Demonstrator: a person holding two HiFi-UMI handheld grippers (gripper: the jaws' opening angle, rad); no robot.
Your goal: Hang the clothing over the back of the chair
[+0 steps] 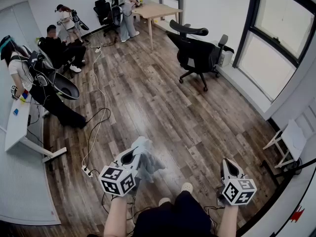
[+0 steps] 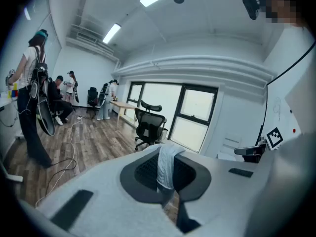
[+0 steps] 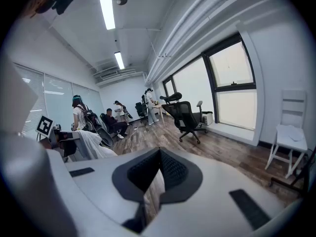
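Note:
A pale blue-grey garment [image 1: 146, 158] hangs bunched from my left gripper [image 1: 134, 155], which is shut on it low in the head view. In the left gripper view the cloth [image 2: 167, 169] is pinched between the closed jaws of that gripper [image 2: 166, 152]. The black office chair [image 1: 197, 53] stands far ahead by the window, also visible past the cloth [image 2: 149, 125]. My right gripper [image 1: 228, 166] is shut and holds nothing; its own view shows the closed jaws [image 3: 159, 154], the chair [image 3: 185, 115] ahead, and the garment [image 3: 91, 144] off to the left.
Several people stand and sit along the left wall beside a white desk [image 1: 17, 125]. A cable and a power strip [image 1: 86, 171] lie on the wood floor. A wooden table [image 1: 155, 10] is at the back and a white folding chair [image 1: 291, 139] at the right.

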